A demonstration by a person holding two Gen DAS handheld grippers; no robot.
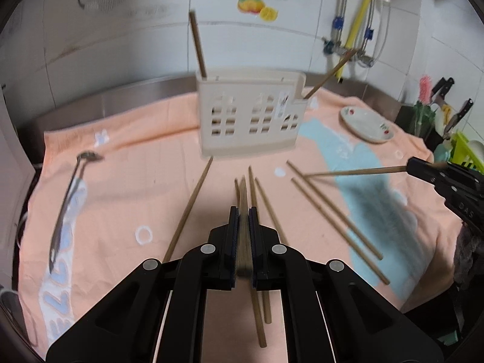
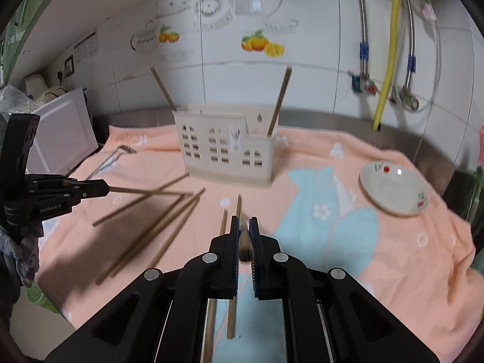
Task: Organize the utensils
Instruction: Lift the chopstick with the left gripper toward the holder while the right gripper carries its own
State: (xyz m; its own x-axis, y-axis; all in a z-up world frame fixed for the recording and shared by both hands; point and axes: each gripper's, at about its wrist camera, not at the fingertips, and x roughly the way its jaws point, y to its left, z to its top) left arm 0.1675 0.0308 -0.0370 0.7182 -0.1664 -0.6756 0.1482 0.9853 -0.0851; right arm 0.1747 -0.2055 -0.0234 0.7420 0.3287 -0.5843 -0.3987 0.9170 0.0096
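Gripping one chopstick each, left tongs (image 1: 243, 211) and right tongs (image 2: 244, 222); only the right view shows an appliance (image 2: 60, 133).

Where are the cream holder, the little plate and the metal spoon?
cream holder (image 2: 225, 154): right wrist view, on its windowed front wall.
little plate (image 2: 393, 186): right wrist view, on the bare white inside.
metal spoon (image 1: 65, 208): left wrist view, midway along its handle.

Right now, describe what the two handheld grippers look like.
Both are matte black plastic. The left gripper and right gripper each have two flat parallel fingers lined with ribbed dark blue pads, on angular linkage arms with round silver pivot pins. Pale lettering marks each body. Grey fabric shows behind them.
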